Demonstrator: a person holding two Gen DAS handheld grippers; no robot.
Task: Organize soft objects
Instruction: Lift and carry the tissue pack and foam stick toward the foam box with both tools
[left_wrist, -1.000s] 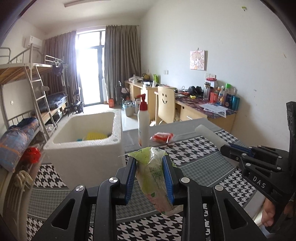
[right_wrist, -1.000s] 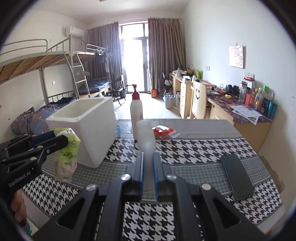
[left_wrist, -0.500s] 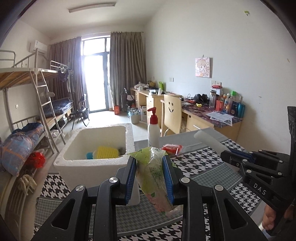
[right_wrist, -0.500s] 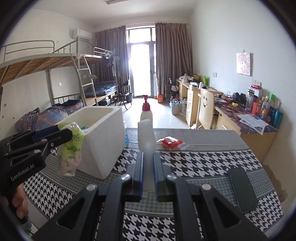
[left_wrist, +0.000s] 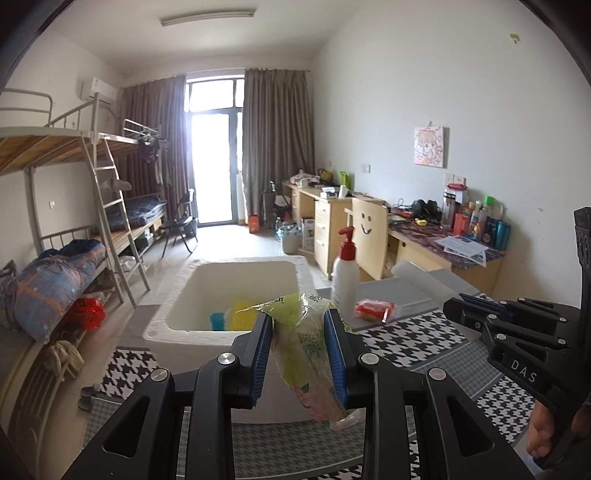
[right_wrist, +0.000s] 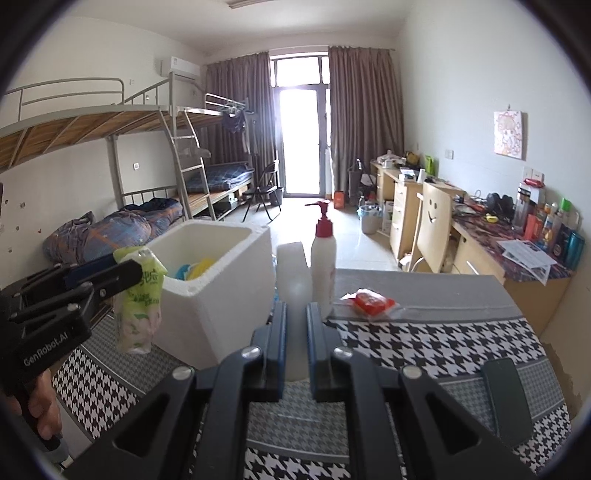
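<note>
My left gripper (left_wrist: 299, 326) is shut on a green plastic tissue pack (left_wrist: 308, 356), which hangs tilted just in front of the near wall of the white foam box (left_wrist: 221, 264). Inside the box lie a yellow item (left_wrist: 242, 314) and a blue one (left_wrist: 218, 321). My right gripper (right_wrist: 295, 314) is shut on a pale, translucent white soft item (right_wrist: 291, 271) that sticks out past its fingertips, level with the box's right side. In the right wrist view the left gripper (right_wrist: 125, 271) holds the tissue pack (right_wrist: 138, 314) left of the foam box (right_wrist: 221, 314).
A white pump bottle (right_wrist: 322, 258) with a red top stands right of the box. A red packet (right_wrist: 369, 300) lies beyond it on the houndstooth tablecloth (right_wrist: 424, 347). A dark phone (right_wrist: 506, 398) rests near the table's right edge. Desks, a chair and bunk beds stand behind.
Both grippers have risen and moved on toward the foam box with their loads. More of the box's inside shows now, and the pump bottle has shifted right in the left wrist view.
</note>
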